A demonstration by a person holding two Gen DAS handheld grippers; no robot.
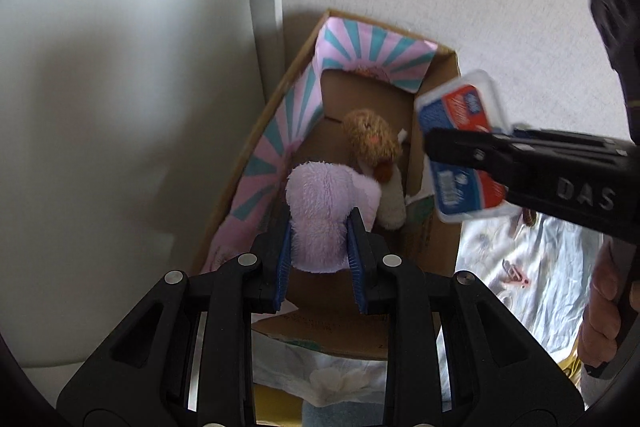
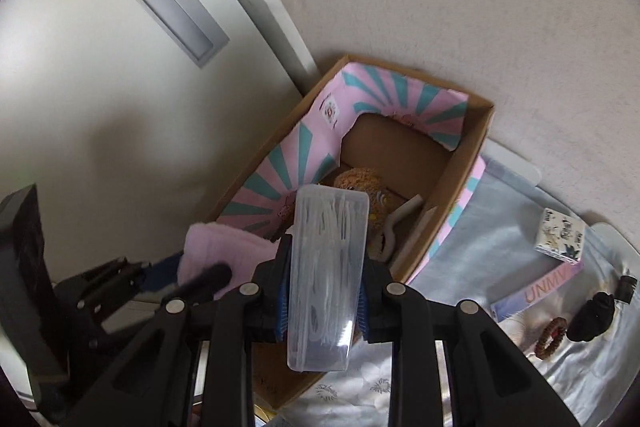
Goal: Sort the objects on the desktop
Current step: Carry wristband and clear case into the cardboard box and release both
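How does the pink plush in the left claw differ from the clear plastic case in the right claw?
The pink plush is soft, fuzzy and opaque; the clear plastic case is rigid, smooth and see-through, with white pieces inside. The plush is rounded and lumpy, the case flat and oblong, with a red-and-blue label seen from the left wrist view. Both are clamped between claw pads, the plush in the left claw and the case in the right claw, over the cardboard box.

Right gripper (image 1: 520,163) body, right side of the left wrist view: "DAS" in raised letters.
Pink box (image 2: 536,291), lower right of the right wrist view: "UNMV", the rest was hidden.
Label on plastic case (image 1: 460,147): too blurred to read.
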